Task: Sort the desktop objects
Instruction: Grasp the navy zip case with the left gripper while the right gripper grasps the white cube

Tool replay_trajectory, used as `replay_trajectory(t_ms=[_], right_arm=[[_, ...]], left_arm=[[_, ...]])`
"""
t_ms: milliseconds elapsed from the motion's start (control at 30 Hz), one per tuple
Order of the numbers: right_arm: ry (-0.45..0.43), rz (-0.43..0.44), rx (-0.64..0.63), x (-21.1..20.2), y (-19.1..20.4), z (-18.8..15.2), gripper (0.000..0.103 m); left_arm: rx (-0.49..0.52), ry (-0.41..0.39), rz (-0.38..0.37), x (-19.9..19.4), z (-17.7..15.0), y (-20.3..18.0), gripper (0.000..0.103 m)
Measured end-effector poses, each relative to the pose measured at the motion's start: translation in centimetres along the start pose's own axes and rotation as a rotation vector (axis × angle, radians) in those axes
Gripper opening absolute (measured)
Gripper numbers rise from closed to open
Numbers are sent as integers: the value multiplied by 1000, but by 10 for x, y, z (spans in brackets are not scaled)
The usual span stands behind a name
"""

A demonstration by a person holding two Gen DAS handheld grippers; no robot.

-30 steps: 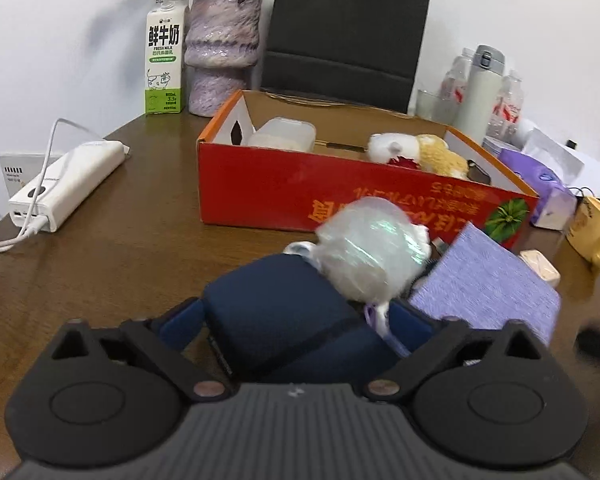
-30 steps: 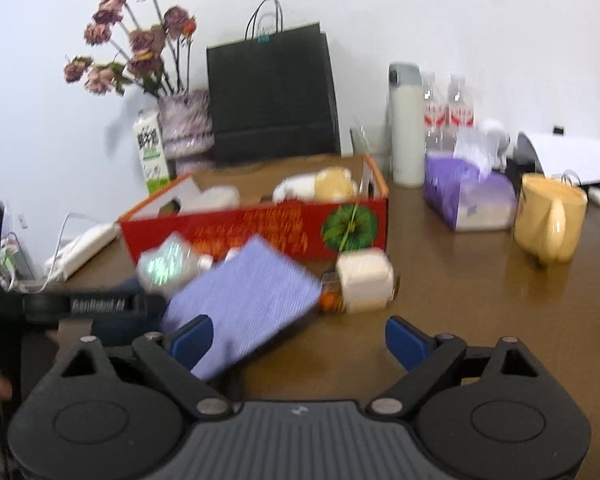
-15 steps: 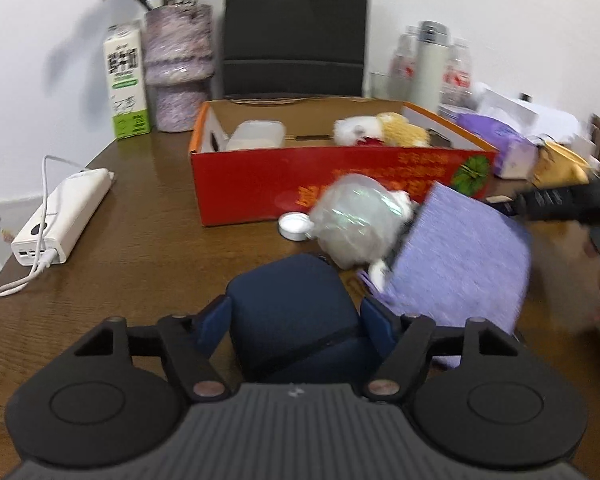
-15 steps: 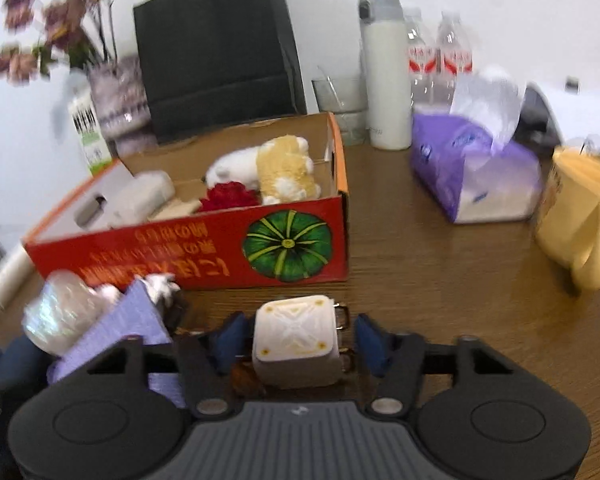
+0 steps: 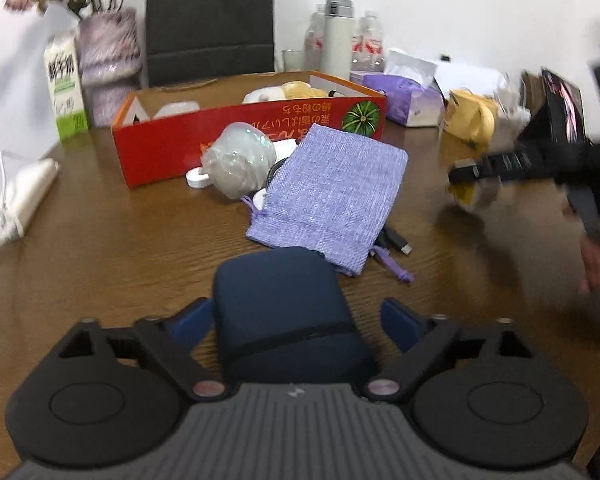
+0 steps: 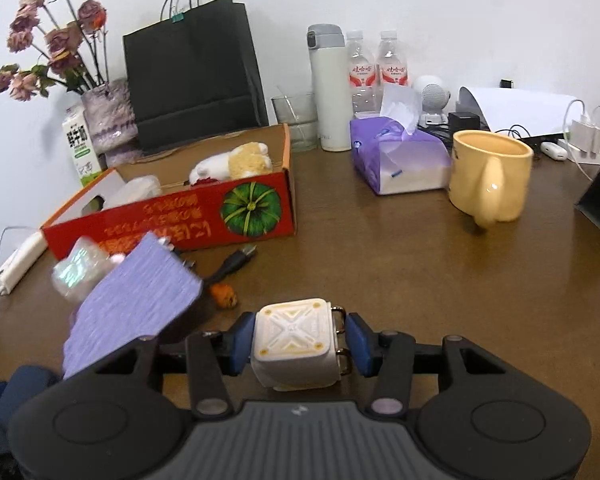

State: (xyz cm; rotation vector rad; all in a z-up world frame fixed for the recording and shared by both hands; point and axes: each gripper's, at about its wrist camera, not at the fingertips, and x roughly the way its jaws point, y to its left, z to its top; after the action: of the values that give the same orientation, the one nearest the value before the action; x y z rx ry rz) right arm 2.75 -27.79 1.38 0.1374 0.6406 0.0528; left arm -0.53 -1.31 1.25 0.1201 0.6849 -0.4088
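Right gripper (image 6: 300,344) clamps the cream cube (image 6: 294,342) above the table (image 6: 400,264), short of the red box (image 6: 172,226); it could slip. Left gripper (image 5: 296,316) jaws opening around the navy case (image 5: 280,312), may drop it.

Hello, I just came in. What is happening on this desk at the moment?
A person is sorting desk clutter with a handheld gripper in each hand. The right gripper is shut on a small cream cube, holding it above the wooden table. The left gripper has its jaws opening around a dark blue case that lies on the table; its pads do not press on it. A purple knitted pouch and a wrapped bundle lie in front of the red cardboard box, which already holds a plush toy.
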Motion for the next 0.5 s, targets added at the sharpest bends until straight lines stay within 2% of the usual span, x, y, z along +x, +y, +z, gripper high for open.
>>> replay_trajectory(t_ms=[67, 167, 200, 267, 300, 400, 500], right_arm=[[26, 25, -35, -2, 10, -6, 48], [16, 36, -90, -6, 29, -14, 48], [10, 35, -112, -8, 34, -16, 49], [4, 48, -148, -11, 43, -19, 50], [4, 59, -156, -13, 46, -20, 52], [9, 97, -179, -15, 50, -22, 67], [12, 91, -195, -13, 51, -25, 68]], left_arm=[[17, 12, 19, 5, 4, -6, 99], [36, 24, 36, 10, 6, -12, 100], [37, 30, 45, 12, 6, -13, 98], [28, 28, 74, 13, 6, -14, 84], [14, 23, 75, 13, 6, -13, 73], [6, 11, 70, 8, 6, -10, 68], [17, 3, 73, 4, 5, -12, 66]])
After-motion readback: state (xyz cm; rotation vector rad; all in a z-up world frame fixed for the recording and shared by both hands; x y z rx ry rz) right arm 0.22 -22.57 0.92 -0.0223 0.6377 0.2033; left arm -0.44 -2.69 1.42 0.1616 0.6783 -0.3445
